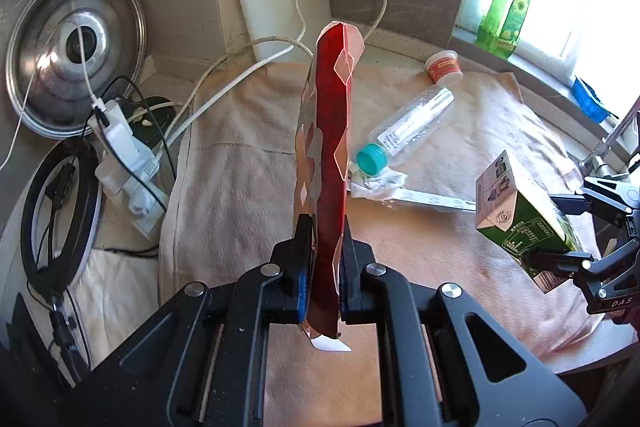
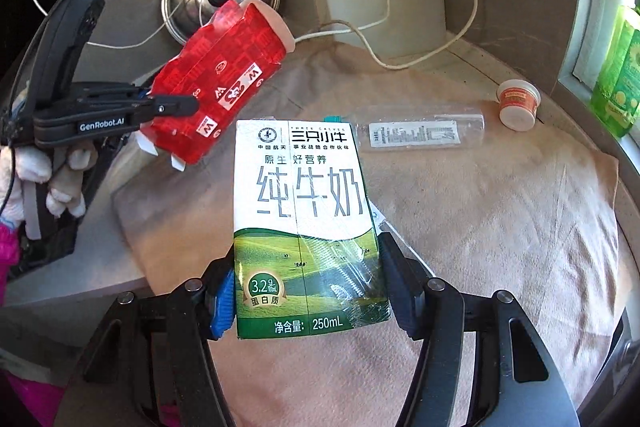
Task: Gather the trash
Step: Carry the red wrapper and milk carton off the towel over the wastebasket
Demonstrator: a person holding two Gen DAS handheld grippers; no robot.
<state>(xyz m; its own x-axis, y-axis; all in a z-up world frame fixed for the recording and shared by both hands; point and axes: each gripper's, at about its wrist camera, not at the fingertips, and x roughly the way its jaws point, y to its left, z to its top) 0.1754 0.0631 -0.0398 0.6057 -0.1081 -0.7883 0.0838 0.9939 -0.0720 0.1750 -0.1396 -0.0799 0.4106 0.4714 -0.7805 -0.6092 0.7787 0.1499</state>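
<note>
The left hand-held gripper (image 1: 325,247) is pinching a flattened red carton (image 1: 330,147) above the towel (image 1: 240,167) while the right hand-held gripper (image 2: 306,291) is clamping a milk carton (image 2: 304,207) (bottle (image 1: 412,123) and cup (image 1: 443,66) lying behind).

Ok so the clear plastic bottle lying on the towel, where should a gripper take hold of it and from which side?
Grip the clear plastic bottle across the middle of its body, coming from above with the jaws astride its length. It lies on its side on the towel, so the round body is open on both flanks, while the teal cap end rests against crumpled wrapping.
</note>
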